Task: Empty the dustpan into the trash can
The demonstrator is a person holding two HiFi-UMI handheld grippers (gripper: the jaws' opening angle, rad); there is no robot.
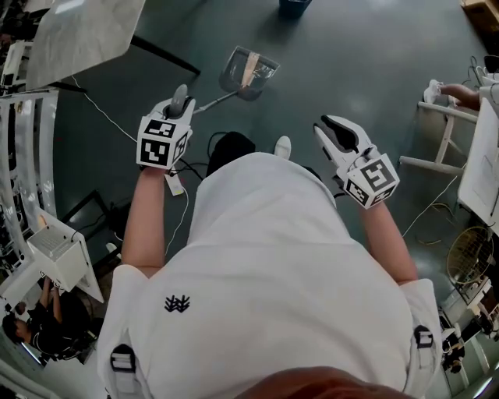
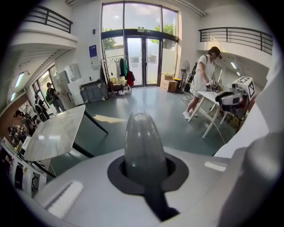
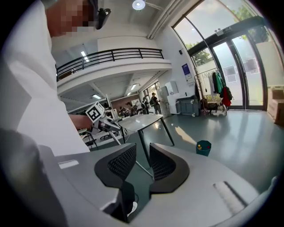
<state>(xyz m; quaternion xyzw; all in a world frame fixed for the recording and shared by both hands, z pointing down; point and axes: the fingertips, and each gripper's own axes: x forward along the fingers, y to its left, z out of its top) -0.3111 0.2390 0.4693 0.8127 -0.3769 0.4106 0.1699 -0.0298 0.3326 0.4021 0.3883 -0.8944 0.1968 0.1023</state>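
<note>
A clear grey dustpan [image 1: 248,72] with a strip of pale debris in it hangs over the dark floor ahead of me. Its thin rod runs back to a rounded grey handle [image 2: 143,142], and my left gripper [image 1: 181,100] is shut on that handle. The handle's tip fills the middle of the left gripper view. My right gripper [image 1: 334,131] hovers to the right with its jaws apart and nothing between the ribbed black pads [image 3: 122,162]. A small teal trash can [image 1: 295,6] stands on the floor far ahead, and it shows again as the same trash can [image 3: 203,147] in the right gripper view.
A marble-topped table [image 1: 78,31] on black legs stands at the front left. A white trestle table [image 1: 446,128] with a person's hand on it is at the right. Cables [image 1: 437,199] trail over the floor. White shelving [image 1: 47,249] lines the left side.
</note>
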